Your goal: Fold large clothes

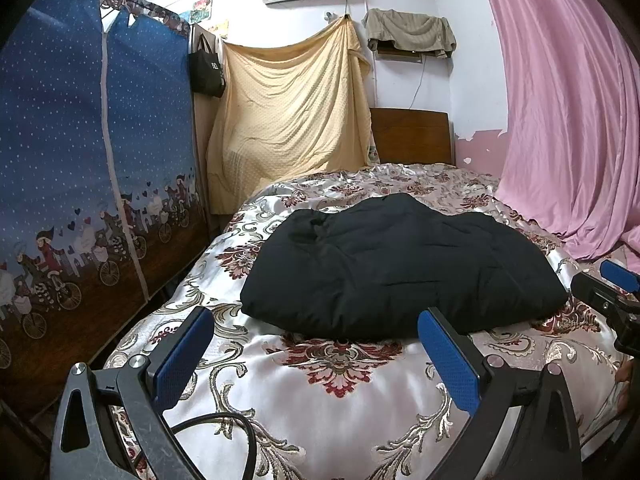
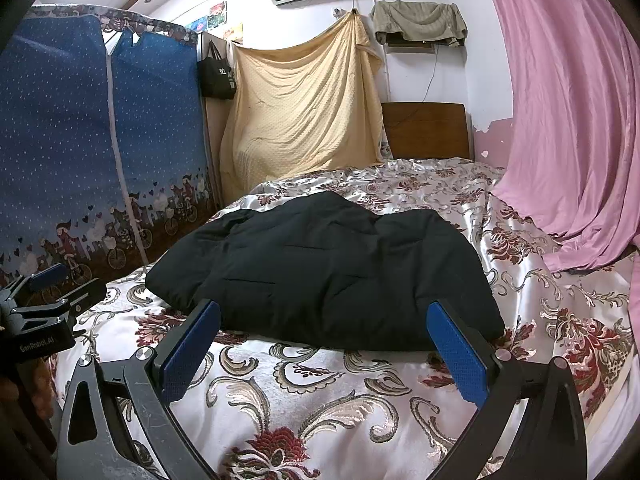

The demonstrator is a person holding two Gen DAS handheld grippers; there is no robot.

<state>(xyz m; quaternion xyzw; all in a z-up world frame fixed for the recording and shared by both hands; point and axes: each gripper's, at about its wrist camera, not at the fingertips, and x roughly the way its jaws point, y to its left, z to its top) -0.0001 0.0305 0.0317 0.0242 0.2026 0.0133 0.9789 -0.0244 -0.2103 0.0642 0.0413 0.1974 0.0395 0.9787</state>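
Note:
A black padded garment (image 1: pixel 396 268) lies folded into a thick bundle on the floral satin bedspread (image 1: pixel 320 392); it also shows in the right wrist view (image 2: pixel 332 276). My left gripper (image 1: pixel 316 320) is open and empty, just short of the bundle's near edge. My right gripper (image 2: pixel 324 312) is open and empty, its fingertips level with the bundle's near edge, the right fingertip beside its right corner. The right gripper also shows at the right edge of the left wrist view (image 1: pixel 608 288). The left gripper shows at the left edge of the right wrist view (image 2: pixel 48 288).
A blue fabric wardrobe (image 1: pixel 88 160) stands along the bed's left side. A yellow blanket (image 1: pixel 288 120) hangs at the back, beside a wooden headboard (image 1: pixel 412 136). A pink curtain (image 1: pixel 568 120) drapes onto the bed's right side. A black cable (image 1: pixel 224 428) lies under my left gripper.

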